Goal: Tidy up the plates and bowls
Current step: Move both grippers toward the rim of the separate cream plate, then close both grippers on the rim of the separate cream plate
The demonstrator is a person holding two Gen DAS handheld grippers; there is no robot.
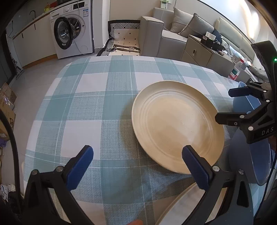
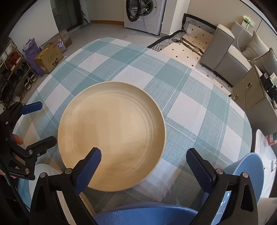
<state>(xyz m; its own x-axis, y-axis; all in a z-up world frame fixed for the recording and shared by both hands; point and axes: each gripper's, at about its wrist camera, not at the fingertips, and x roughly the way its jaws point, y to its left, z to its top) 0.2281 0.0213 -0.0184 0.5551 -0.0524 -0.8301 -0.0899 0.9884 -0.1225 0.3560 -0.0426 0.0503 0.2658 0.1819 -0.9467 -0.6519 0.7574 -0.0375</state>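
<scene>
A large cream plate [image 1: 176, 124] [image 2: 112, 135] lies flat on the teal-and-white checked tablecloth [image 1: 90, 107] [image 2: 190, 110]. My left gripper [image 1: 138, 166] [image 2: 45, 123] is open at the plate's near-left side, its right finger above the rim and nothing between the fingers. My right gripper [image 2: 143, 169] [image 1: 224, 106] is also open and empty, its left finger over the plate's near edge. One blue bowl [image 2: 147, 216] sits just below the right gripper, and another [image 2: 249, 169] [image 1: 259, 155] to its right. A white plate [image 2: 45, 176] [image 1: 181, 204] lies at the near table edge.
A water bottle [image 1: 235, 71] stands at the far right of the table. Beyond the table are a washing machine [image 1: 72, 29] [image 2: 145, 13], a grey sofa [image 1: 166, 34] and a low cabinet [image 2: 249, 93]. A cardboard box [image 2: 48, 58] sits on the floor.
</scene>
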